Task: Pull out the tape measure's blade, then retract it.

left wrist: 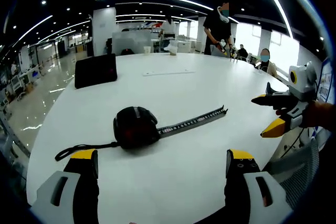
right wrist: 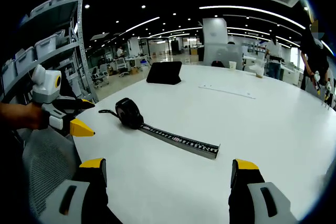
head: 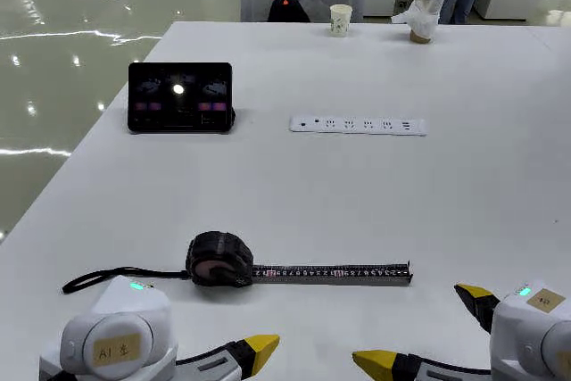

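In the left gripper view, the left claw has its 2 yellow-tipped jaws wide apart at the bottom of the frame, with nothing between them. Just above them, at the frame's centre, the tape measure lies on the white counter. Its blade runs out toward the centre right and its strap trails to the lower left. The right claw hangs at the right edge, jaws parted and clear of the blade's hook.

In the right gripper view, that claw's own jaws stand wide at the bottom and hold nothing. The blade crosses the middle of the frame and ends just above the gap between them. The other claw sits at the left edge, apart from the case.

In the head view, case and blade lie in the lower centre, with both claws below them, touching neither. A tablet and a power strip sit higher in the frame.

The pull-out looks done, since the blade lies extended flat on the counter. It seems to be held by a lock, though the switch is too small to tell. Retraction is what is left.
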The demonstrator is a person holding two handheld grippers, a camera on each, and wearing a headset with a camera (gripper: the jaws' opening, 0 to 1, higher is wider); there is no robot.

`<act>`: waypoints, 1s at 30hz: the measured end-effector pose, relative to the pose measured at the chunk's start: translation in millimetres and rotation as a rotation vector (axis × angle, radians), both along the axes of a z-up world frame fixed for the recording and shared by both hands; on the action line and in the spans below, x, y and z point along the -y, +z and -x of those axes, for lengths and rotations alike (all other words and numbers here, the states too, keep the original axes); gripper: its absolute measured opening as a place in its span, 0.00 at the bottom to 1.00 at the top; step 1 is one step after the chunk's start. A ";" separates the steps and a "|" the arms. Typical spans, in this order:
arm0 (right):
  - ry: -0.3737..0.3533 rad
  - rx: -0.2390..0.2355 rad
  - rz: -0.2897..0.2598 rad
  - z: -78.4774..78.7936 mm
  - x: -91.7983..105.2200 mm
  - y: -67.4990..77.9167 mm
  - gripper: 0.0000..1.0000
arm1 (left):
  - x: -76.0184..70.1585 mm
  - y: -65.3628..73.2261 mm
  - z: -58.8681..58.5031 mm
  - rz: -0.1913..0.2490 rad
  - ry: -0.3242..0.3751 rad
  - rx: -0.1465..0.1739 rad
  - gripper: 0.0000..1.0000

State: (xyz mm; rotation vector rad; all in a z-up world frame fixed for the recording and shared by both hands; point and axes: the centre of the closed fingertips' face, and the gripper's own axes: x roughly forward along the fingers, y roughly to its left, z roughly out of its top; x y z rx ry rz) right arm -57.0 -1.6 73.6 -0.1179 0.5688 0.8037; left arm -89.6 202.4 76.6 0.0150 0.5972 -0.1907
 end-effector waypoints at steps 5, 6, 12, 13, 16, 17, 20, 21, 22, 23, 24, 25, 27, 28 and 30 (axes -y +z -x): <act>0.002 0.000 0.008 0.4 2.1 -1.4 0.99 | -2.1 0.2 -0.7 0.002 0.021 0.007 0.99; 0.003 0.000 0.013 0.3 2.8 -2.3 0.99 | -2.6 0.6 -0.9 0.000 0.023 0.011 0.99; 0.004 0.003 0.010 -1.0 3.9 -2.0 0.99 | -3.8 -1.6 0.3 -0.005 0.030 0.005 0.99; 0.005 0.003 0.011 -1.1 4.1 -2.2 0.99 | -3.7 -2.3 0.3 -0.003 0.031 0.003 0.99; 0.010 0.000 0.010 -1.4 4.4 -2.8 0.99 | -3.4 -3.5 -0.1 -0.004 0.034 0.000 0.99; 0.014 0.000 0.009 -1.2 4.2 -2.8 0.99 | -3.4 -3.8 -0.3 -0.005 0.034 0.000 0.99; 0.036 0.002 0.019 -0.2 4.0 -4.6 0.99 | -2.8 -4.5 -1.2 -0.001 0.039 -0.003 0.99; 0.049 0.009 0.022 -0.2 3.6 -4.9 0.99 | -2.8 -4.9 -1.6 -0.002 0.042 -0.003 0.99; 0.059 0.021 0.023 -0.7 3.3 -4.3 0.99 | -2.8 -5.0 -2.0 -0.003 0.043 -0.002 0.99; 0.067 0.032 0.028 -1.2 3.6 -3.9 0.98 | -2.2 -5.0 -2.2 -0.002 0.042 -0.002 0.99; 0.075 0.036 0.034 -1.0 3.7 -4.3 0.97 | -1.1 -5.6 -2.6 0.004 0.041 -0.005 0.98; 0.079 0.035 0.036 -1.1 3.9 -5.0 0.96 | -0.7 -6.5 -2.8 0.008 0.042 -0.008 0.98; 0.088 0.032 0.036 -2.0 4.4 -6.7 0.96 | 0.4 -7.6 -4.2 0.008 0.043 -0.007 0.98; 0.089 0.030 0.033 -2.7 4.6 -7.1 0.96 | 0.7 -8.2 -5.0 0.006 0.044 -0.009 0.98; 0.103 0.035 0.031 -3.5 4.6 -8.0 0.96 | 0.6 -9.0 -7.1 0.009 0.047 -0.009 0.98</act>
